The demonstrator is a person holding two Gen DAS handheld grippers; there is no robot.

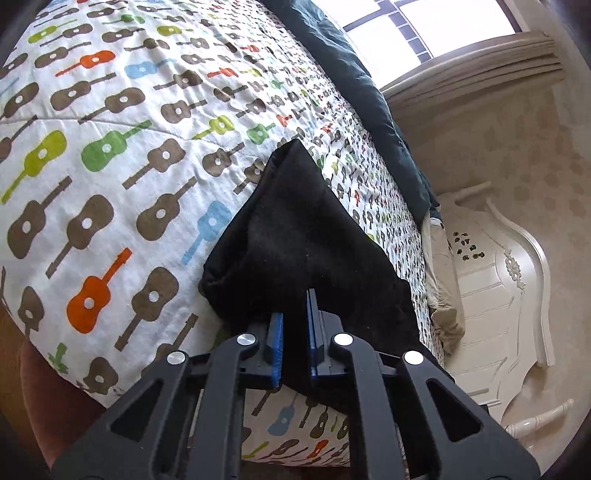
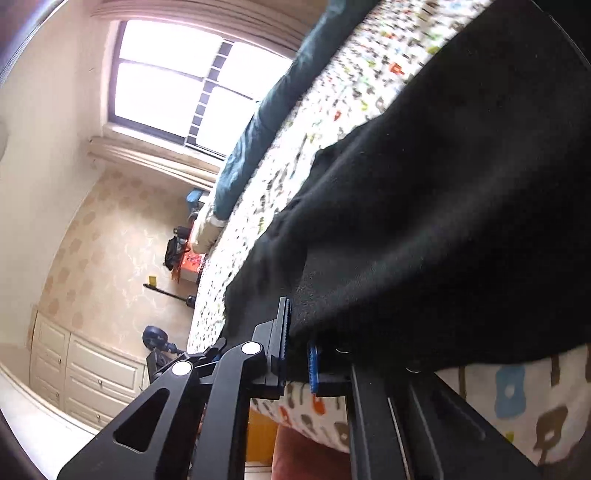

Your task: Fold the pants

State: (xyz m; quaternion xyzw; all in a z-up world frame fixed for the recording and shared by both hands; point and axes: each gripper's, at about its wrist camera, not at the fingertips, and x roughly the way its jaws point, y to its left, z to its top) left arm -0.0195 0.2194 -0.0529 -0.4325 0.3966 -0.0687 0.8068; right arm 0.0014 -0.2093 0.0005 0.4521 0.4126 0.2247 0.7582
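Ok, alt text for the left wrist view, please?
The left gripper is shut on the edge of black pants lying on a guitar-print bedspread. A dark blue blanket lies along the bed's far side, below a bright window.

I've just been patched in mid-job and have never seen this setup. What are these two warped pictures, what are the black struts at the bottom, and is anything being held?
There is no robot arm: a person holds a two-finger gripper in each hand, and a fisheye camera on each looks forward along its fingers. The black struts are the grippers themselves. In the left wrist view the left gripper, with blue pads, is shut on the black fabric pants. In the right wrist view the right gripper is shut on the same pants near the bed's edge. The pants lie on a white bedspread printed with coloured guitars. A dark blue blanket lies along the far side.
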